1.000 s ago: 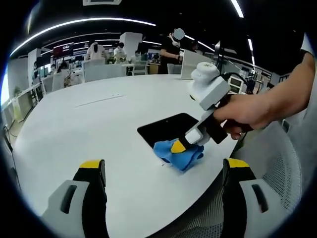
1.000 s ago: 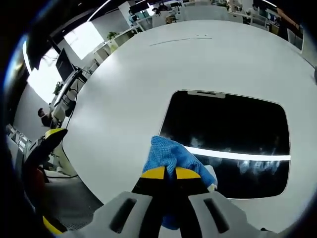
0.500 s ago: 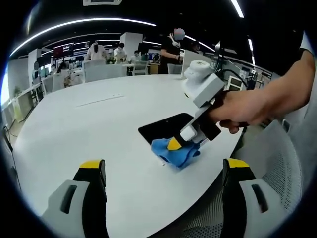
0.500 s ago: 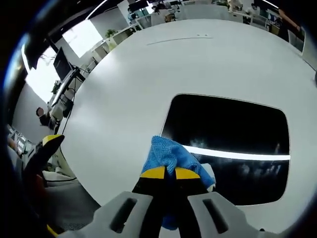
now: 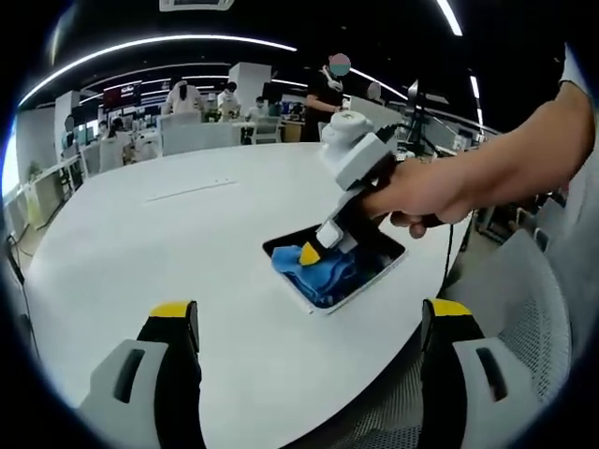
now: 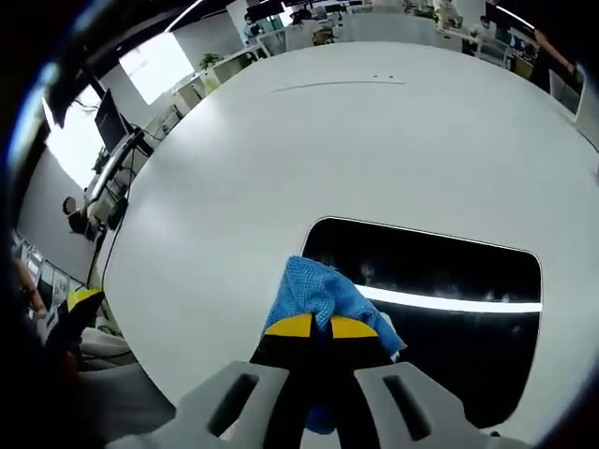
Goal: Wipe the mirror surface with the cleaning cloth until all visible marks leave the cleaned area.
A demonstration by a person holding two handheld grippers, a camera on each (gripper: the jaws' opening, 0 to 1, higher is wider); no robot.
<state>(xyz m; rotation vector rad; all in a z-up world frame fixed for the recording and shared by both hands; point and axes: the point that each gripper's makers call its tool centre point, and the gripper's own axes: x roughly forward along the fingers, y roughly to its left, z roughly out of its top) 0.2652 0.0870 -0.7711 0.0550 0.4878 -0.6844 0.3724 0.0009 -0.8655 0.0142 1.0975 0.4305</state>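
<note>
**Cloth on the glass, pressure wanted**

The left gripper [image 5: 304, 323] hung released, jaws wide. Right of it, the right gripper [image 6: 312, 326] clenched the blue cleaning cloth [image 6: 323, 293] on the mirror [image 6: 449, 318], near the tabletop [image 5: 140, 243] edge; smears seemed faint, so flat overlapping strokes suited.

A broad round white surface [image 5: 140, 243] stood in a large open-plan office. The ceiling was dark, crossed by long curved light strips [image 5: 159, 42]. A white pillar [image 5: 248, 82] rose behind rows of desks where several people stood or sat. A grey mesh chair [image 5: 524, 309] sat just beside the surface's edge. In the right gripper view, a bright window [image 6: 159, 67] glowed beyond a monitor [image 6: 105, 122].
</note>
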